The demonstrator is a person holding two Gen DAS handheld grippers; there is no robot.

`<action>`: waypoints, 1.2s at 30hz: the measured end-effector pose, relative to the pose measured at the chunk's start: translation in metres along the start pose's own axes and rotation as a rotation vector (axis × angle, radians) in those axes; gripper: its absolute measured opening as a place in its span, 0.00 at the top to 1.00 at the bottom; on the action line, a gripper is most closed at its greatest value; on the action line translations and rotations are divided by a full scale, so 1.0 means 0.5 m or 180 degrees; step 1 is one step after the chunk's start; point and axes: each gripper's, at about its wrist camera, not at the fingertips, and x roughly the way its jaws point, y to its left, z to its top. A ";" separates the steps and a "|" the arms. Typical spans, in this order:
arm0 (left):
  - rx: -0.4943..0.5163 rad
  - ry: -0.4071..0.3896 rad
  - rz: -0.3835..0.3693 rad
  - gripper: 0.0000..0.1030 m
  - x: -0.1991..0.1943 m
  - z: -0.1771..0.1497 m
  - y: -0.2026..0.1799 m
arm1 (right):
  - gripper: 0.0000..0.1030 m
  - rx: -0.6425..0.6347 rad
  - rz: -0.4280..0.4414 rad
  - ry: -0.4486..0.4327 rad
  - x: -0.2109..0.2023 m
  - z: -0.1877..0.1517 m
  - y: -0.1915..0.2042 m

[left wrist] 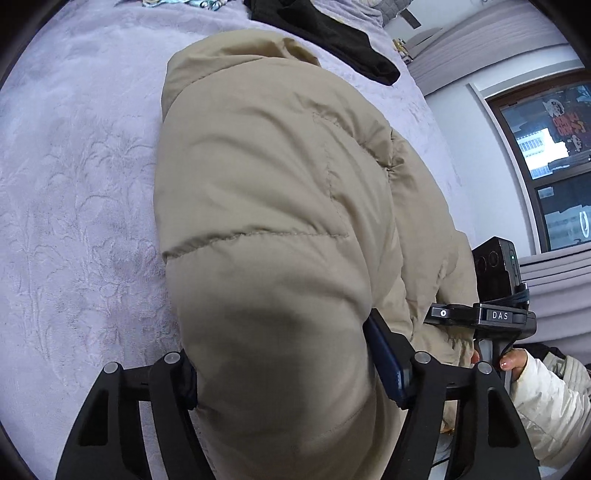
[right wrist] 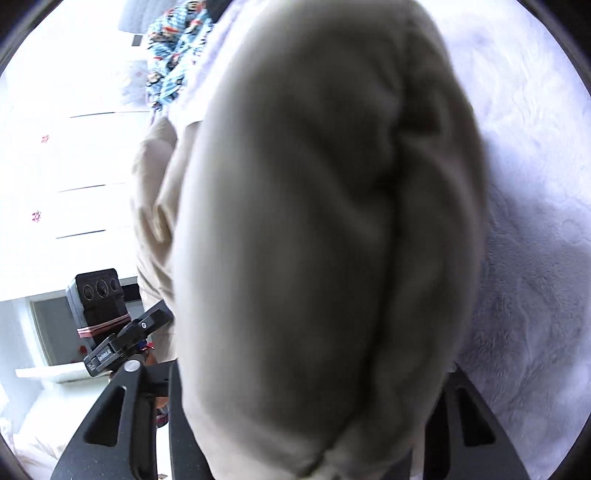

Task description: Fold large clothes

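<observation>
A beige puffer jacket point(left wrist: 273, 206) lies on a lavender bedspread point(left wrist: 74, 184). My left gripper point(left wrist: 284, 373) is shut on a thick fold of the jacket, which bulges between its two black fingers. My right gripper point(right wrist: 306, 398) is shut on another thick fold of the same jacket point(right wrist: 314, 221), which fills most of the right wrist view and hides the fingertips. The right gripper's body also shows in the left wrist view point(left wrist: 491, 306), at the jacket's right edge, held by a hand in a white sleeve.
A black garment point(left wrist: 332, 33) lies on the bed beyond the jacket. A blue patterned cloth point(right wrist: 177, 51) lies at the far end. A window point(left wrist: 554, 162) and white wall stand to the right of the bed. White drawers point(right wrist: 74, 177) show in the right wrist view.
</observation>
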 end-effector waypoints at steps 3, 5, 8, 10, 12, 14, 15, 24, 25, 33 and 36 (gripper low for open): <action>0.0025 -0.0165 -0.0036 0.29 -0.041 0.009 -0.004 | 0.52 -0.0074 0.0014 -0.0067 -0.002 -0.003 0.044; 0.0004 -0.0276 -0.0064 0.29 -0.077 0.019 0.009 | 0.52 -0.0145 0.0014 -0.0100 0.007 -0.004 0.083; 0.0004 -0.0405 -0.0057 0.29 -0.133 0.037 0.046 | 0.53 -0.0240 0.0020 -0.0154 0.037 -0.007 0.145; 0.0040 -0.0470 -0.0042 0.29 -0.178 0.040 0.081 | 0.53 -0.0295 0.0020 -0.0214 0.071 -0.012 0.193; 0.0073 -0.0520 -0.0041 0.29 -0.221 0.045 0.131 | 0.53 -0.0325 0.0021 -0.0277 0.104 -0.019 0.231; 0.0089 -0.0524 -0.0031 0.29 -0.266 0.036 0.180 | 0.53 -0.0335 0.0018 -0.0322 0.149 -0.027 0.275; 0.0074 -0.0522 -0.0013 0.29 -0.286 0.042 0.202 | 0.53 -0.0345 0.0027 -0.0329 0.169 -0.028 0.294; -0.0091 -0.0666 0.0324 0.29 -0.462 0.040 0.483 | 0.53 -0.0508 0.0049 -0.0146 0.436 -0.014 0.465; -0.0139 -0.0662 0.0386 0.29 -0.460 0.040 0.511 | 0.53 -0.0529 -0.0009 -0.0111 0.463 -0.010 0.476; -0.0423 -0.0520 0.0583 0.25 -0.404 0.011 0.640 | 0.47 -0.0481 -0.0444 0.0084 0.552 0.013 0.467; -0.0387 -0.0518 0.0611 0.22 -0.400 0.004 0.639 | 0.46 -0.0540 -0.0732 0.0071 0.507 -0.004 0.459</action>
